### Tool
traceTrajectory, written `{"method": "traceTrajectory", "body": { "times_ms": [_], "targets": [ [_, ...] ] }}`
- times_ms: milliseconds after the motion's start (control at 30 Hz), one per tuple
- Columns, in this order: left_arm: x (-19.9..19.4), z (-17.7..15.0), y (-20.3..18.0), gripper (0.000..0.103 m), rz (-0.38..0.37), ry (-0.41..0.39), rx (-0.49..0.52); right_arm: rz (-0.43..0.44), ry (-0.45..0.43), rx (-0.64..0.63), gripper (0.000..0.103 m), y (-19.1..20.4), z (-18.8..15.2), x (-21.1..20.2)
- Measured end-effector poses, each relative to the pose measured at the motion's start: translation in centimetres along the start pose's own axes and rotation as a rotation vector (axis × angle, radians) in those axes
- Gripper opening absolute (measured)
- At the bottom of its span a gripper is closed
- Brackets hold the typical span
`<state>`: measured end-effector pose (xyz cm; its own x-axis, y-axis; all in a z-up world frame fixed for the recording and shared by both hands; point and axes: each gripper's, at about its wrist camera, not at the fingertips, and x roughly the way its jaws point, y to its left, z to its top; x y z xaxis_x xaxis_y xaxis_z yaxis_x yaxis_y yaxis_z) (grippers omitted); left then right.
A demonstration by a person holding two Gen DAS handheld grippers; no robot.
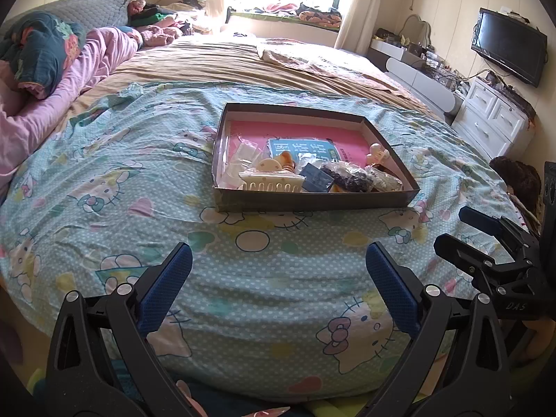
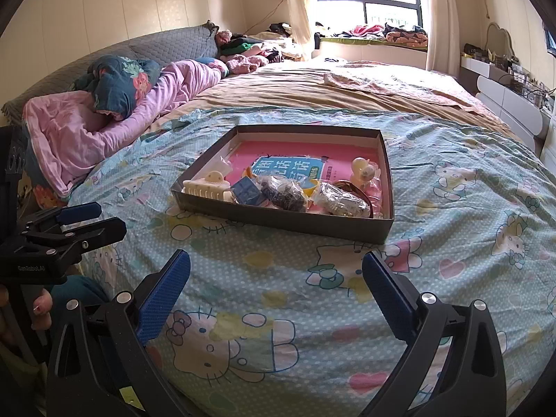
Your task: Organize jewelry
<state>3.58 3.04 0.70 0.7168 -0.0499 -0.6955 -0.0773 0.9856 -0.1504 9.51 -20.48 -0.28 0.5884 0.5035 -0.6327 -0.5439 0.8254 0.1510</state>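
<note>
A shallow dark cardboard box [image 1: 312, 201] [image 2: 278, 220] sits on the Hello Kitty sheet in the middle of the bed. It holds a pink book, a cream hair claw [image 1: 271, 179] [image 2: 208, 187], a small blue box [image 1: 316, 179] [image 2: 246, 189], bagged dark beads [image 1: 347, 177] [image 2: 285, 193], another clear bag of jewelry [image 2: 342, 201] and a pale clip [image 1: 377, 153] [image 2: 363, 172]. My left gripper [image 1: 278, 278] is open and empty, short of the box. My right gripper [image 2: 276, 281] is open and empty, also short of the box. Each shows at the edge of the other's view.
Pink and blue quilts [image 2: 104, 111] are piled at the left by the headboard. A tan blanket [image 1: 260, 66] covers the far bed. A white dresser [image 1: 493, 118] and wall TV [image 1: 507, 48] stand at the right. The sheet [image 1: 271, 312] between grippers and box is bare.
</note>
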Motion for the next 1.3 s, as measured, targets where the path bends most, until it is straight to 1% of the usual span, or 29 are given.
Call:
{"method": "traceTrajectory", "body": {
  "times_ms": [300,433,633,733,800,900,967,1033,1100,1167,1200,1267,1300],
  "targets": [
    [0.0,0.0,0.0,0.094,-0.001,0.002,-0.001,-0.001,0.001,0.0,0.099,0.1,0.0,0.0],
    [0.2,-0.1,0.0,0.094,-0.013,0.01,0.001,-0.006,0.006,-0.001,0.099,-0.1,-0.1,0.2],
    [0.6,-0.2,0.2,0.094,-0.023,0.024,0.003,-0.038,0.019,0.003,0.099,-0.7,-0.5,1.0],
    [1.0,-0.2,0.5,0.094,-0.018,0.039,-0.01,-0.073,0.018,0.017,0.099,-1.7,-0.5,1.4],
    [1.4,-0.1,1.1,0.094,-0.008,0.052,-0.025,-0.101,0.016,0.042,0.099,-3.2,-0.5,1.6],
    [2.0,0.4,2.6,0.094,-0.016,0.059,-0.064,-0.161,0.018,0.103,0.098,-6.4,-0.4,2.0],
    [2.6,1.1,4.6,0.094,-0.012,0.059,-0.114,-0.239,0.021,0.156,0.098,-9.6,-0.4,2.3],
    [3.6,2.2,6.8,0.094,0.051,0.066,-0.144,-0.298,0.015,0.215,0.098,-13.1,-0.4,2.5],
    [5.2,3.7,10.0,0.094,0.204,0.058,-0.169,-0.386,0.016,0.254,0.098,-16.7,-0.3,2.8],
    [7.2,5.1,13.4,0.094,0.318,0.06,-0.19,-0.473,0.028,0.305,0.098,-21.1,-0.1,3.4],
    [8.4,5.8,15.5,0.094,0.378,0.069,-0.21,-0.502,0.031,0.328,0.098,-22.9,-0.1,3.6],
    [10.5,6.8,18.9,0.094,0.44,0.088,-0.238,-0.567,0.047,0.38,0.098,-27.2,0.0,4.4],
    [11.6,7.3,20.6,0.094,0.465,0.09,-0.249,-0.595,0.075,0.406,0.098,-28.7,-0.1,5.0]
  ]
}}
